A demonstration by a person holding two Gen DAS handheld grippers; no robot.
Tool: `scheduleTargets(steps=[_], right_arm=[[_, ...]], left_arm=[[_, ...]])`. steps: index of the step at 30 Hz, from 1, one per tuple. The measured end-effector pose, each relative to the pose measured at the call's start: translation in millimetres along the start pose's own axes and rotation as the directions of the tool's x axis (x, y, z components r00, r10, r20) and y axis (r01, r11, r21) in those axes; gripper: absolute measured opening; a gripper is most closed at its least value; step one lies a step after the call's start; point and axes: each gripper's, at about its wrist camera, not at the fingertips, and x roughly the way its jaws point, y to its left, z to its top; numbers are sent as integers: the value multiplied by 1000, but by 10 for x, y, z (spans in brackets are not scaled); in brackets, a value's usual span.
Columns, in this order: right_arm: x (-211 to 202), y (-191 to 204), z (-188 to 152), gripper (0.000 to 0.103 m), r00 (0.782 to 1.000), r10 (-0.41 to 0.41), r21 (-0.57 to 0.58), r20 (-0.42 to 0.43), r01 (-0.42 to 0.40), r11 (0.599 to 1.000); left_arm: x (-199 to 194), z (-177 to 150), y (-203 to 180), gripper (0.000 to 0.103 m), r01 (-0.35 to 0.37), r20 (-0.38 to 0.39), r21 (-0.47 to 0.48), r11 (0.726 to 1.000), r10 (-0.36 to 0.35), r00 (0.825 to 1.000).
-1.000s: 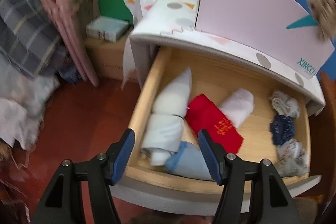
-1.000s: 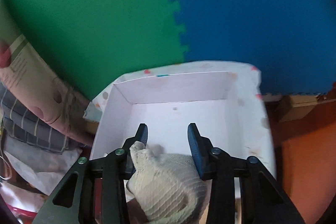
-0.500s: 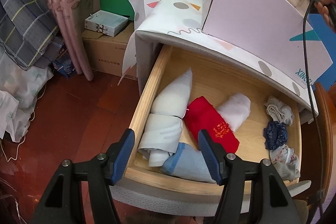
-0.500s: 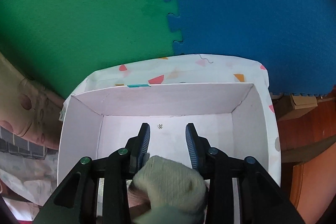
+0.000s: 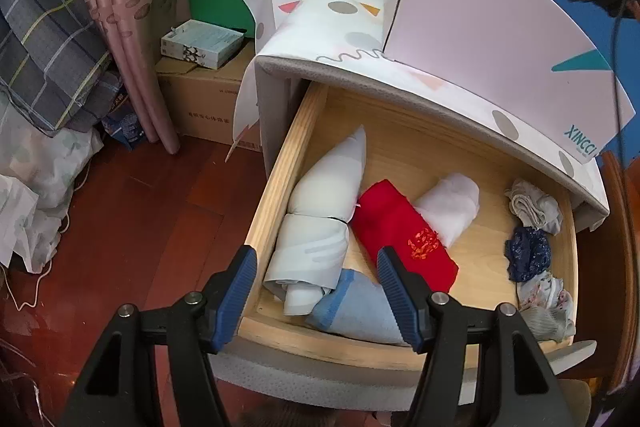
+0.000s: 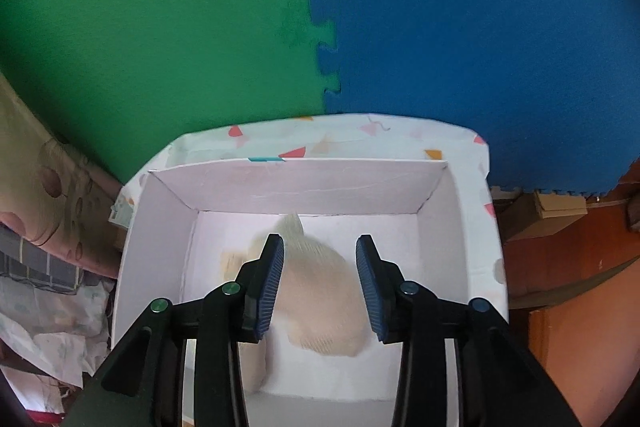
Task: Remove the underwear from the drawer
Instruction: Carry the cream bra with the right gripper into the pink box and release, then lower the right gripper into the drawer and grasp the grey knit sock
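The wooden drawer (image 5: 276, 187) stands pulled out and holds rolled garments: a red roll (image 5: 404, 235), white rolls (image 5: 328, 187), a light blue roll (image 5: 360, 311) and small crumpled pieces (image 5: 528, 255) along its right side. My left gripper (image 5: 316, 291) hovers open over the drawer's front edge, with nothing between its fingers. In the right wrist view, my right gripper (image 6: 320, 279) points down into the white box (image 6: 304, 183). Its jaws are opening. The cream knitted underwear (image 6: 320, 307) shows blurred below and between the pads, loose inside the box.
The white box (image 5: 480, 39) sits on the cabinet's patterned cover above the drawer. A cardboard carton (image 5: 200, 107) with a small box on it stands left of the cabinet, beside curtains and piled bedding. Green and blue foam mats line the wall. The floor is red-brown wood.
The right gripper carried the cream underwear down over the box, and its pads have parted from it; the cloth now lies lower in the box. The left gripper has barely moved.
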Motion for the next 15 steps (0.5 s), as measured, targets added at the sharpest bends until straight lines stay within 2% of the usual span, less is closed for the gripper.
scheduleTargets(steps=[5, 9, 12, 15], right_arm=[[-258, -70, -280, 41, 999, 22, -41, -41, -24, 999], [-334, -217, -693, 41, 992, 28, -68, -127, -37, 997], [-326, -360, -1040, 41, 978, 11, -94, -208, -31, 995], [-261, -501, -1403, 41, 954, -14, -115, -301, -22, 993]], left_arm=[[0, -5, -4, 64, -3, -4, 9, 1000, 3, 1000], [8, -6, -21, 64, 13, -12, 18, 1000, -13, 1000], [38, -3, -49, 64, 25, -29, 34, 999, -24, 999], [72, 1, -76, 64, 31, -48, 49, 998, -29, 998]])
